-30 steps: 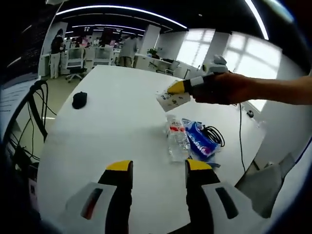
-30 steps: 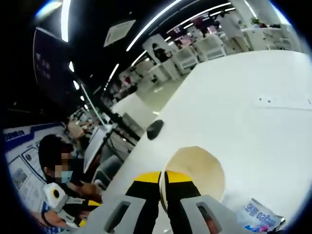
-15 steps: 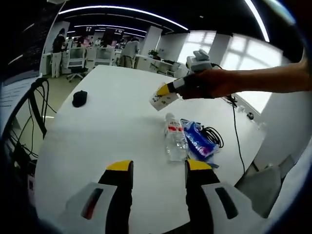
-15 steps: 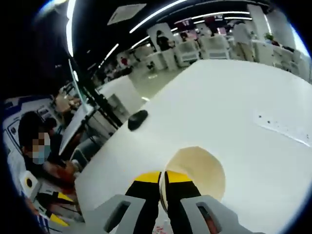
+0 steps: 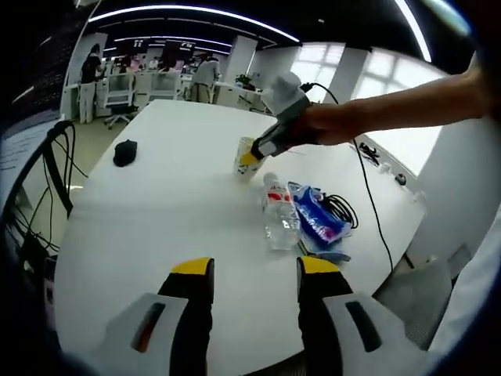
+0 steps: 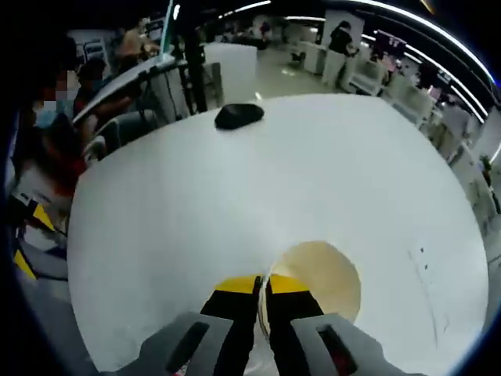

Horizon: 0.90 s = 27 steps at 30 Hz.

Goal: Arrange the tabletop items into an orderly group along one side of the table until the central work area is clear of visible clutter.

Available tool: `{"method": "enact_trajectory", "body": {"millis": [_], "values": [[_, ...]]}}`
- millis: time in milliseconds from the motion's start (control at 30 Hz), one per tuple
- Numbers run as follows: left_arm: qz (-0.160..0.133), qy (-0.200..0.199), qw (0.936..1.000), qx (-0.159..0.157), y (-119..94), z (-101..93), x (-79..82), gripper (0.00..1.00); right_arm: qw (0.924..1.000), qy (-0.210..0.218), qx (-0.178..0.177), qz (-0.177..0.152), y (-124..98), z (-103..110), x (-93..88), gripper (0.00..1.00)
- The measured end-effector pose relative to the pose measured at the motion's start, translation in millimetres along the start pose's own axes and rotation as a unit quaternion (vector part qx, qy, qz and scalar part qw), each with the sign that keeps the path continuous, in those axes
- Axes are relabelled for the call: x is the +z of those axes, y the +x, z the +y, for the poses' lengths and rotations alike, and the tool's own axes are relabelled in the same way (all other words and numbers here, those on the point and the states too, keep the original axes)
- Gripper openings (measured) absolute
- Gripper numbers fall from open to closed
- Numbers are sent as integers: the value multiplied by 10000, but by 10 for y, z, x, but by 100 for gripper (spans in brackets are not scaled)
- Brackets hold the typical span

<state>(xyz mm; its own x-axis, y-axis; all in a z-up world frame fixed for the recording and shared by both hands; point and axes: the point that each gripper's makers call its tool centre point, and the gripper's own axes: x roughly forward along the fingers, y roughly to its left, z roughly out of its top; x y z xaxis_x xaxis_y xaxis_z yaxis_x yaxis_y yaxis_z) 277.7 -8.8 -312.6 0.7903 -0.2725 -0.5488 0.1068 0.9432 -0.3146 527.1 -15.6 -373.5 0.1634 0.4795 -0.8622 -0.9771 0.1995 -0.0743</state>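
right gripper pinches the paper cup rim, arm stretched over the white table; left gripper hovers parted, empty.

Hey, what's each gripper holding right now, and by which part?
The right gripper pinches the paper cup by its rim. The left gripper is open, holding nothing.
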Motion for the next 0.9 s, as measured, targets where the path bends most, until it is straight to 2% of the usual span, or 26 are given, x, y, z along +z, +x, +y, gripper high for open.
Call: {"method": "enact_trajectory", "body": {"millis": [100,267,433,567,667,900], "values": [[23,6,10000,9,-3,24,-31,40,9999,71,50,-58,-34,37,2,6],[48,-1,10000,4,-8,35,-65,40,9997,236,27,-113,-49,-19,-10,15],[62,13,10000,-11,-10,2,-76,41,9998,106,-7,-193,-122,-22,1,18],[63,41,10000,-28,-14,-28,-64,41,9989,193,6,-434,-255,12,67,22],[59,78,9999,-40,-20,-52,-58,41,9984,193,6,-539,-257,-29,52,25],[56,54,10000,-43,-57,-98,-92,40,9958,368,-96,-834,-540,-11,6,29]]}}
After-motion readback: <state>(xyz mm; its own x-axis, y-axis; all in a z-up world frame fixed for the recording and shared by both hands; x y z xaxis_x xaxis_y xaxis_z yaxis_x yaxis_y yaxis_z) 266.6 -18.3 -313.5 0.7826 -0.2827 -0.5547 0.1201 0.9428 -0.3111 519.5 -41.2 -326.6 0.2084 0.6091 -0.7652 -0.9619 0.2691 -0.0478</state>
